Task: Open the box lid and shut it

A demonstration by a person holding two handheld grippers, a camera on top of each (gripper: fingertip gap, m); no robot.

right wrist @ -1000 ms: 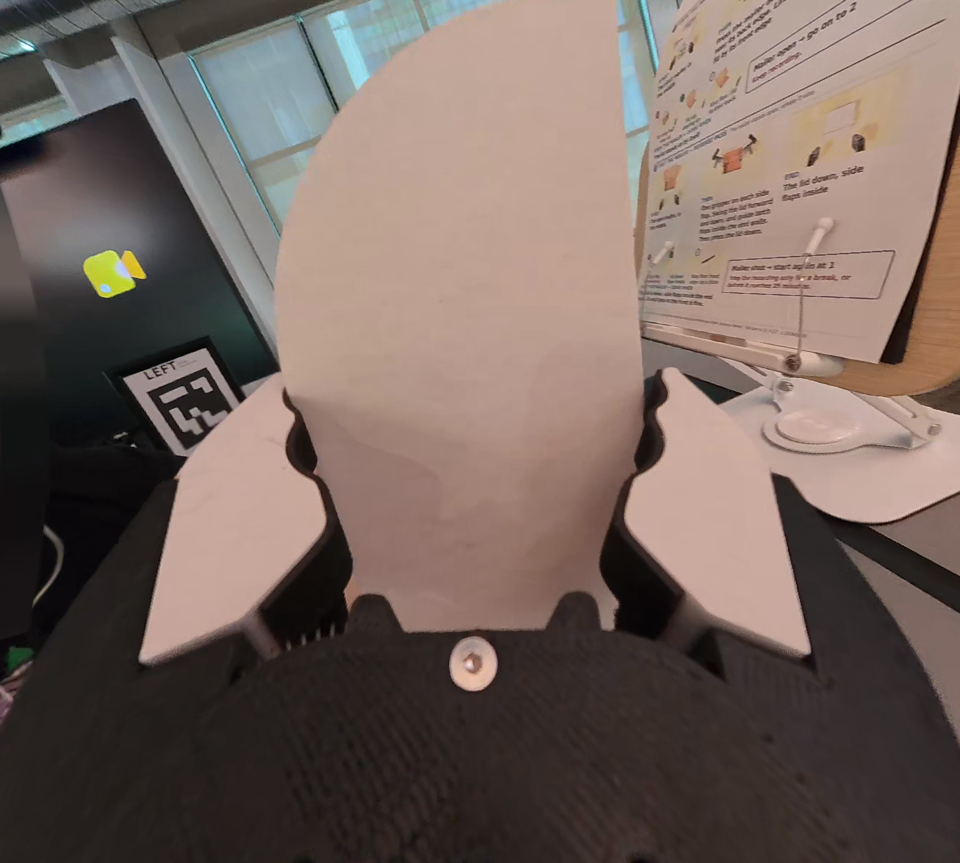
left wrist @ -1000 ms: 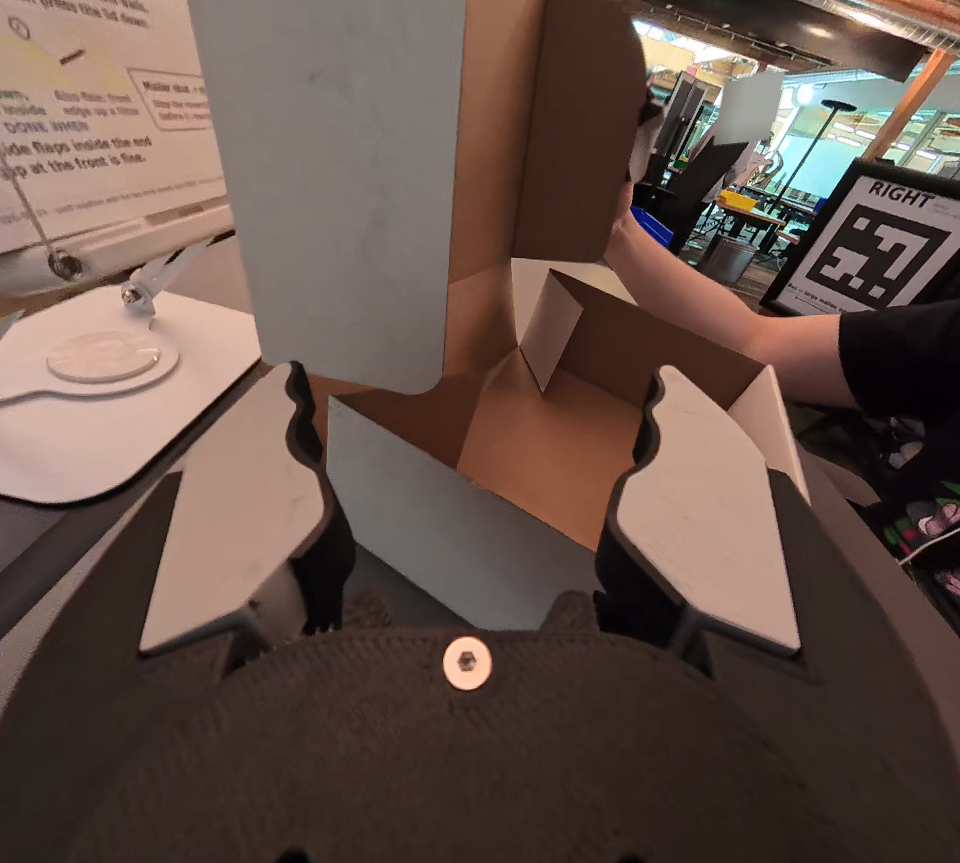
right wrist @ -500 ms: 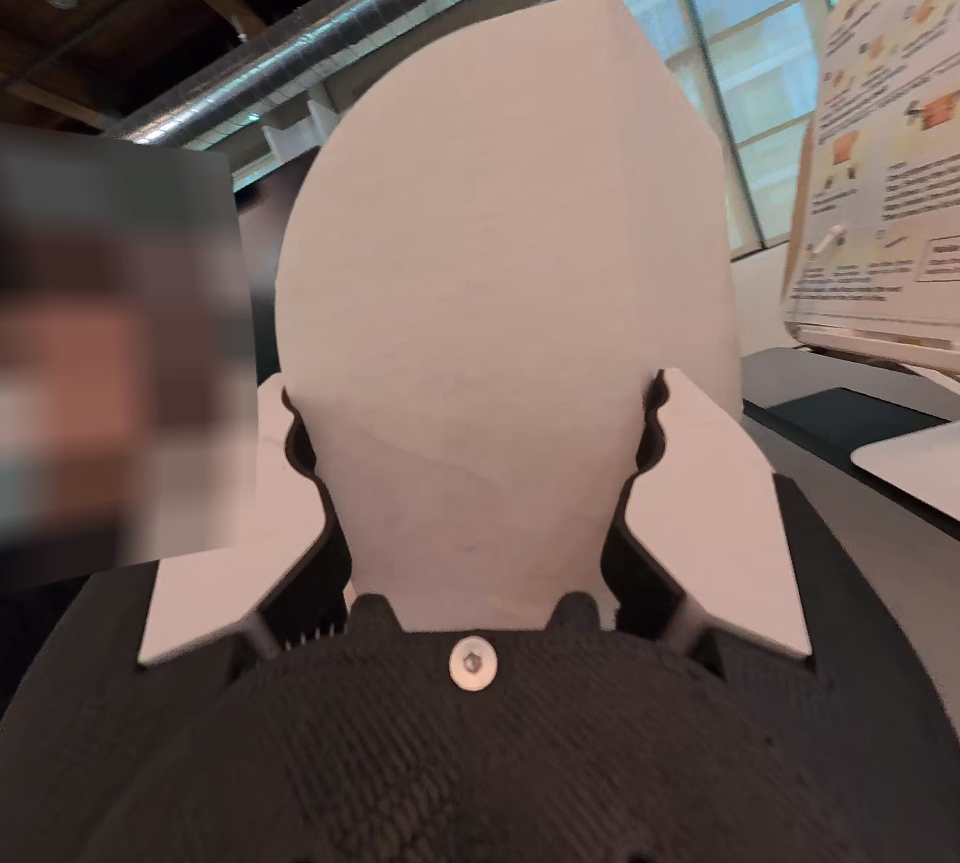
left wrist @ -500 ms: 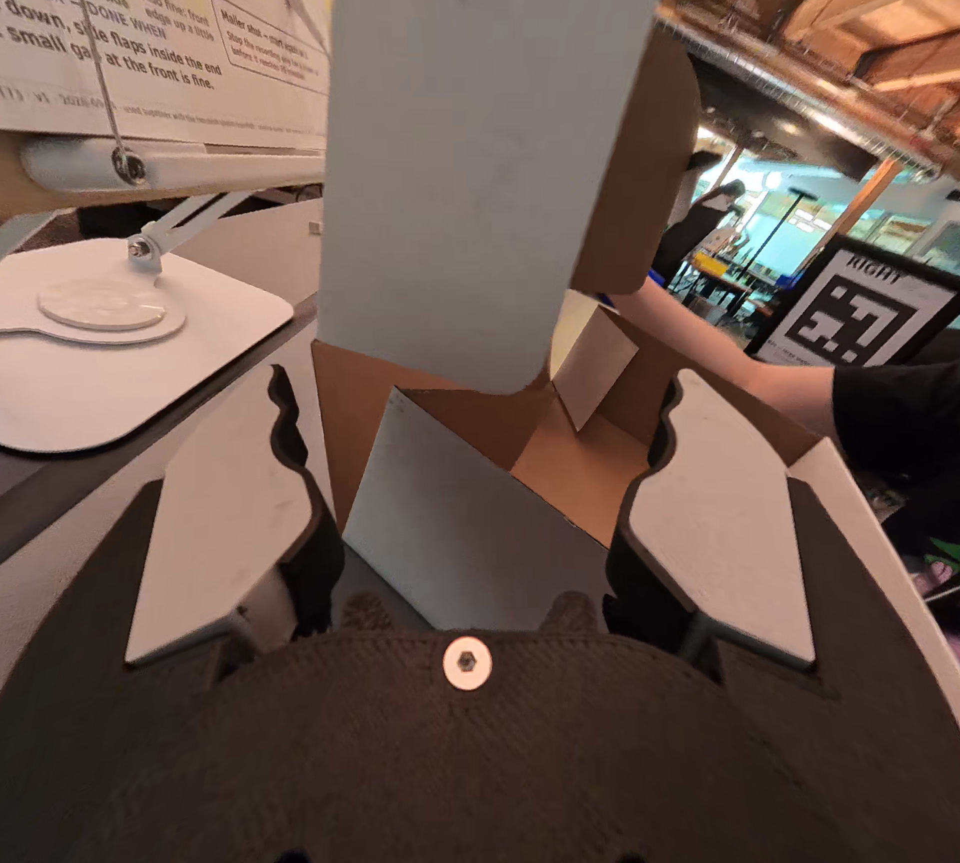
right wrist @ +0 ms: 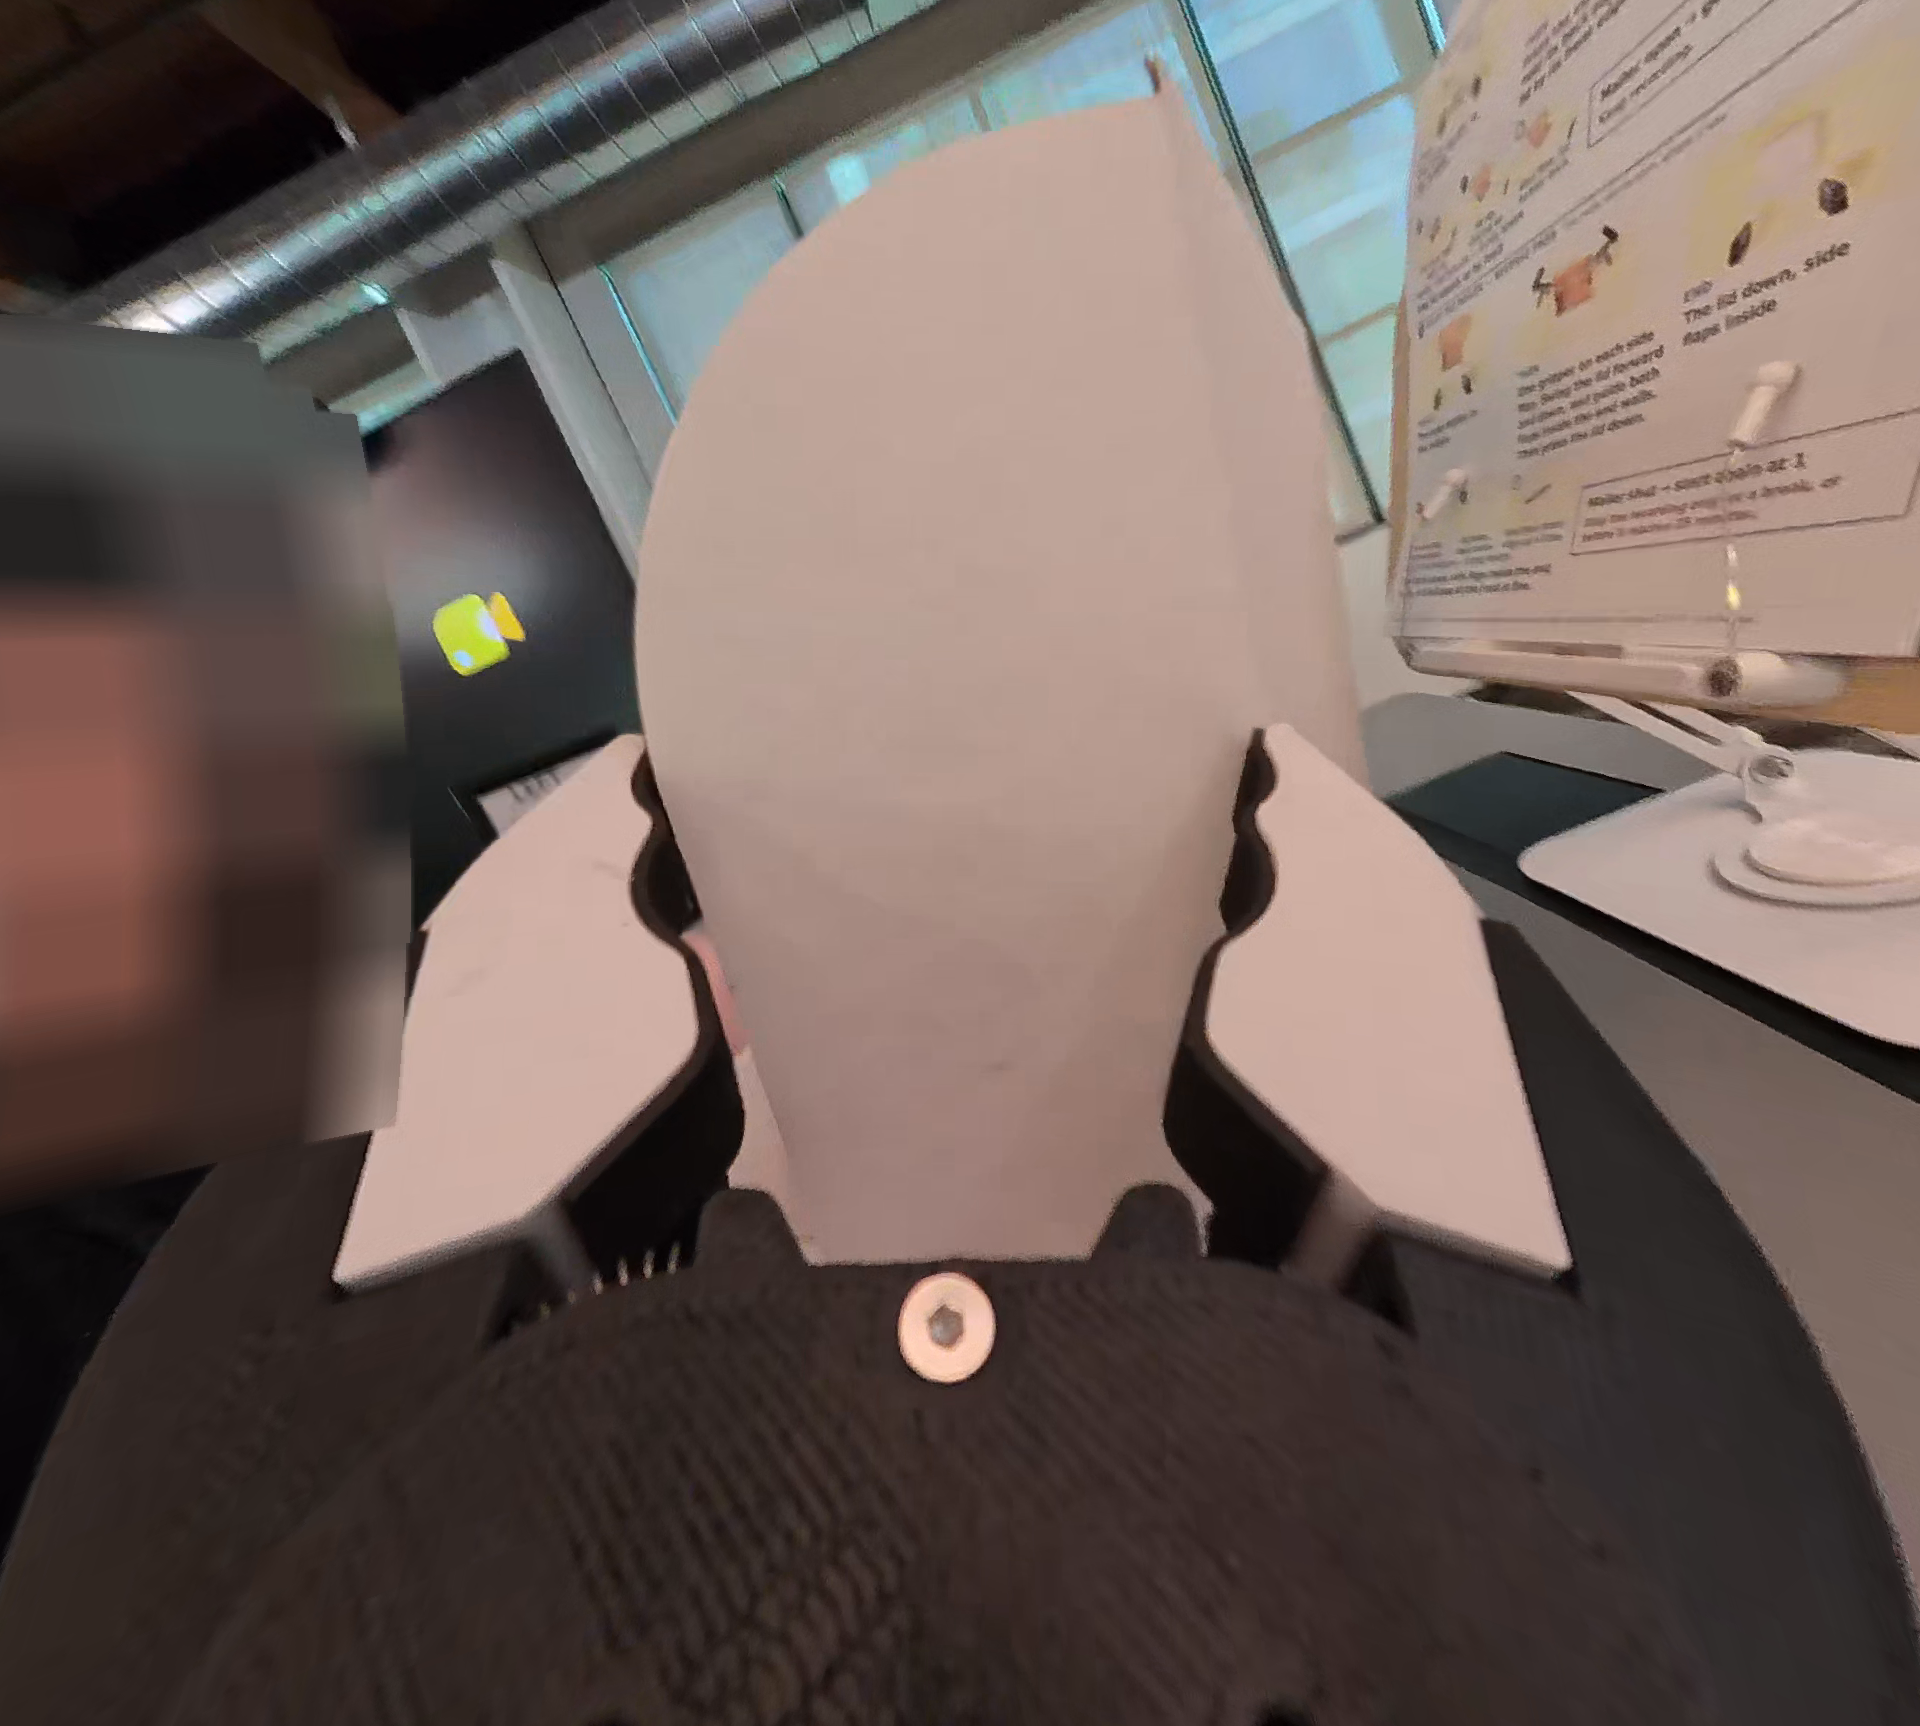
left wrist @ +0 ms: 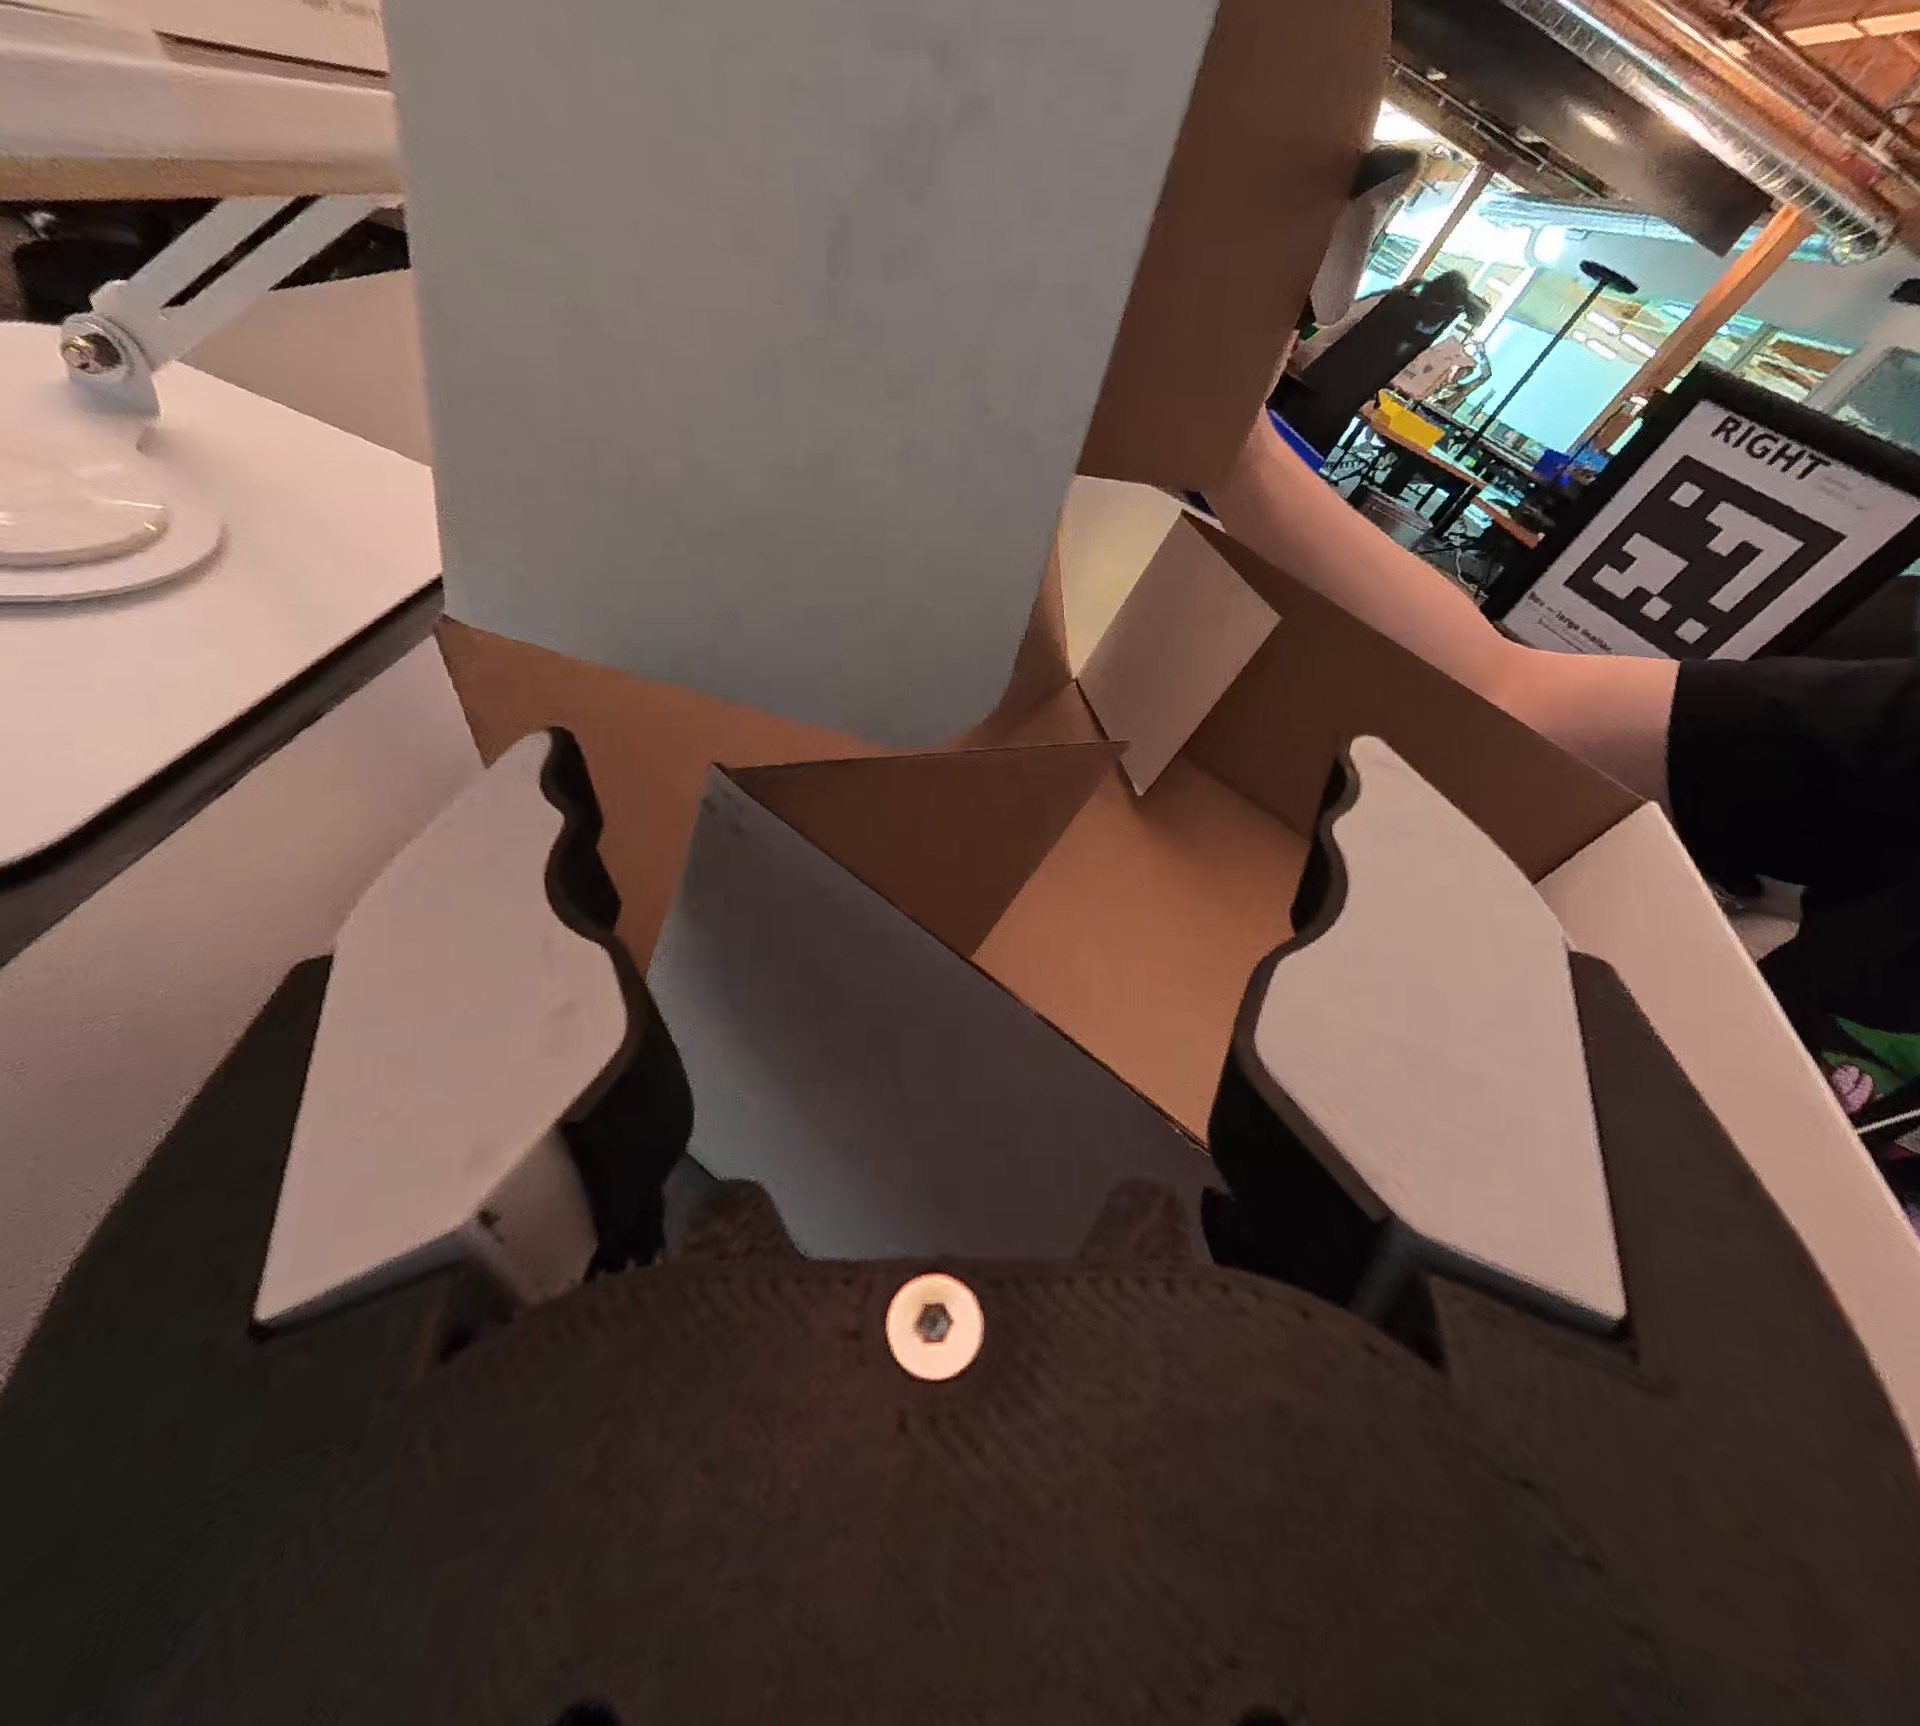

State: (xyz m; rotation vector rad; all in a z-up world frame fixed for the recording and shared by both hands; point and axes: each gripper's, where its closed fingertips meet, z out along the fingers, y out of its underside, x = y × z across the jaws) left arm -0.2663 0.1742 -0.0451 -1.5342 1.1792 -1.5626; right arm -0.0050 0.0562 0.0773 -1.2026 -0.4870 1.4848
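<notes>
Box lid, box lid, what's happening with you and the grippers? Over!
Left hand-held gripper open at the box end wall. Right hand-held gripper open around a raised white side flap. Lid up, box open. Nothing blocking.

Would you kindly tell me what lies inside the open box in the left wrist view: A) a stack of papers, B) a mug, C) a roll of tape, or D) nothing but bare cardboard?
D: the box shows only its bare brown floor, with the lid raised above it.
</notes>
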